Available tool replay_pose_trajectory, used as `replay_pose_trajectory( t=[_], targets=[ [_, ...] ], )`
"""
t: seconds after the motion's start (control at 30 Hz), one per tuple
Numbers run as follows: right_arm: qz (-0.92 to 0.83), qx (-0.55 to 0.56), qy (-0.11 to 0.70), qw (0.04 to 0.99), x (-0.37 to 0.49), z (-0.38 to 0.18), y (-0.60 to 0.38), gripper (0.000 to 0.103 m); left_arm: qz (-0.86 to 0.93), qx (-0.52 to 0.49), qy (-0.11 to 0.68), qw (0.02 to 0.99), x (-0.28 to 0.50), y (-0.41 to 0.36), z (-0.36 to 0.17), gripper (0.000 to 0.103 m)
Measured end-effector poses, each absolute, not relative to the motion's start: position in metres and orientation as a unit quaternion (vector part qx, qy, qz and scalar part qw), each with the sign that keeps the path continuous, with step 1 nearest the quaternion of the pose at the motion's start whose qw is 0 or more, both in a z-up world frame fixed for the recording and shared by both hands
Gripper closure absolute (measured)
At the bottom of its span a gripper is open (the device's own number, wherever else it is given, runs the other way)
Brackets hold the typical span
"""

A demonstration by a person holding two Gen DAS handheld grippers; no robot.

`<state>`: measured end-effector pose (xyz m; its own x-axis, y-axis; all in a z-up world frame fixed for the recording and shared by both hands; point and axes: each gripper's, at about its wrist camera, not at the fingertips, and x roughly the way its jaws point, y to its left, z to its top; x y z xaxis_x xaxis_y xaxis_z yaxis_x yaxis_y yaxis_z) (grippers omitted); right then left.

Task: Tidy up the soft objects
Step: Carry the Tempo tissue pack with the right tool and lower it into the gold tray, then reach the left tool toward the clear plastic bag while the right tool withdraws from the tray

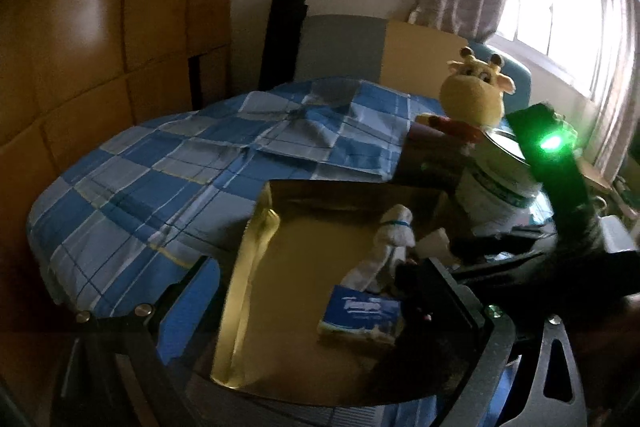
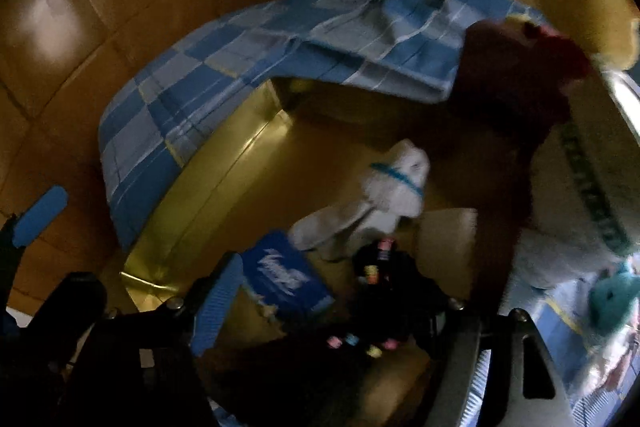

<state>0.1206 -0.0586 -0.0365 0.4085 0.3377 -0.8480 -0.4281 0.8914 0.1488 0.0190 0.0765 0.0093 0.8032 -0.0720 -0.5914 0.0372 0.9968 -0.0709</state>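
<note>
An open cardboard box point(image 1: 280, 291) with a gold inner lining sits on the bed; it also shows in the right wrist view point(image 2: 224, 179). Inside lie a white sock with a blue stripe point(image 1: 390, 239) point(image 2: 384, 195), a blue tissue pack point(image 1: 362, 315) point(image 2: 286, 279) and a dark item with small coloured dots point(image 2: 380, 291). My left gripper point(image 1: 320, 307) is open over the box's near edge. My right gripper point(image 2: 340, 303) hangs over the box, jaws spread around the tissue pack and dark item; whether it grips anything is unclear. A yellow giraffe plush point(image 1: 474, 95) point(image 2: 584, 11) stands behind the box.
A blue checked sheet point(image 1: 180, 163) covers the bed left of the box. A white tin point(image 1: 500, 183) stands right of the box under the plush. A teal soft toy point(image 2: 612, 299) lies at the right. Wooden wardrobe panels point(image 1: 100, 27) stand at the left, a window point(image 1: 568, 7) at the right.
</note>
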Motion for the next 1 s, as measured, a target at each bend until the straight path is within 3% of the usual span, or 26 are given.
replay_pose_trajectory(
  t=[0.33, 1.0],
  targets=[
    [0.14, -0.044, 0.429, 0.891, 0.084, -0.01, -0.129, 0.027, -0.071, 0.01, 0.314, 0.947, 0.012, 0.039, 0.01, 0.003],
    [-0.138, 0.046, 0.37, 0.918, 0.04, -0.015, -0.35, 0.027, -0.222, 0.145, 0.287, 0.92, -0.007, -0.105, 0.019, 0.003]
  ],
)
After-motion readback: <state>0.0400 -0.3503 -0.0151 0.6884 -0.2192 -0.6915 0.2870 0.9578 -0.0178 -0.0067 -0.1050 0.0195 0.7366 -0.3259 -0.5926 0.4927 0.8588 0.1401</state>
